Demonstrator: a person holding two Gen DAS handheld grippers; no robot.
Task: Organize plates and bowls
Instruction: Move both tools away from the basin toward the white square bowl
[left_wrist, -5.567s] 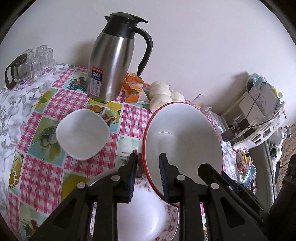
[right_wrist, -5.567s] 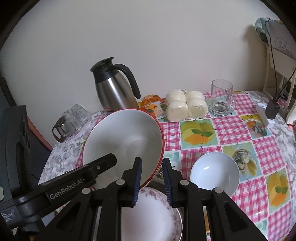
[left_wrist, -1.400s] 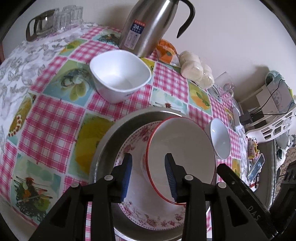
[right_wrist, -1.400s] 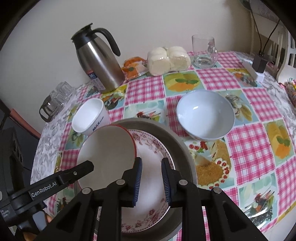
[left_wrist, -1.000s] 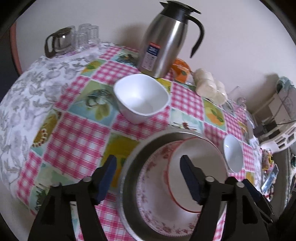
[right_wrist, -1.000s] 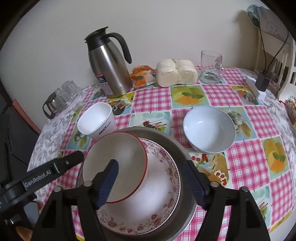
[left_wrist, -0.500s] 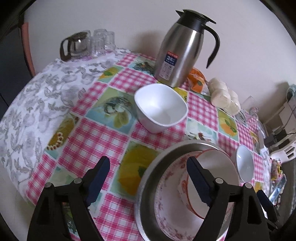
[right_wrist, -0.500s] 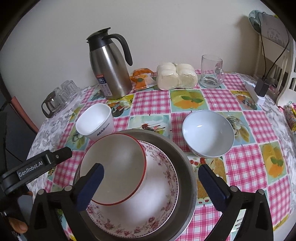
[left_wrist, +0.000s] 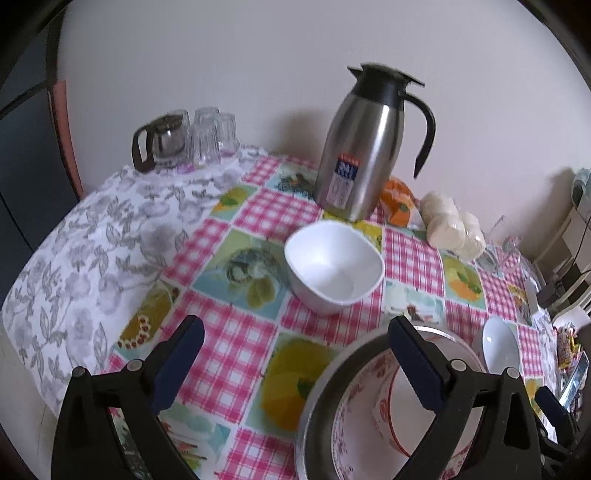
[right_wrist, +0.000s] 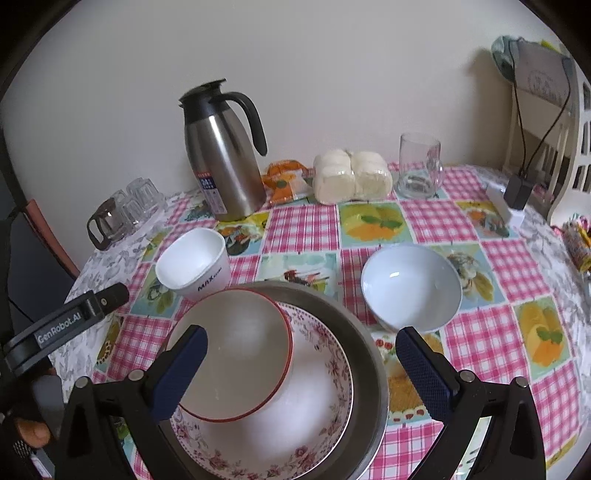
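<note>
A red-rimmed white bowl (right_wrist: 236, 350) rests tilted inside a floral plate (right_wrist: 314, 413), which lies in a metal basin (right_wrist: 365, 354). The stack also shows in the left wrist view (left_wrist: 391, 424). A white square bowl (left_wrist: 332, 271) stands left of the basin (right_wrist: 192, 262). A round white bowl (right_wrist: 412, 288) stands to the right (left_wrist: 498, 349). My right gripper (right_wrist: 301, 362) is open and empty above the stack. My left gripper (left_wrist: 295, 354) is open and empty, left of the basin, short of the square bowl.
A steel thermos jug (right_wrist: 221, 155) stands at the back, with a snack packet (right_wrist: 284, 181), wrapped buns (right_wrist: 351, 177) and a glass mug (right_wrist: 419, 166). A glass pot and tumblers (left_wrist: 181, 138) stand back left. A charger (right_wrist: 517, 192) lies at the right edge.
Both grippers let go of the red-rimmed bowl, which now rests in the floral plate. Both opened wide and pulled back; the left one swung left toward the square bowl.
</note>
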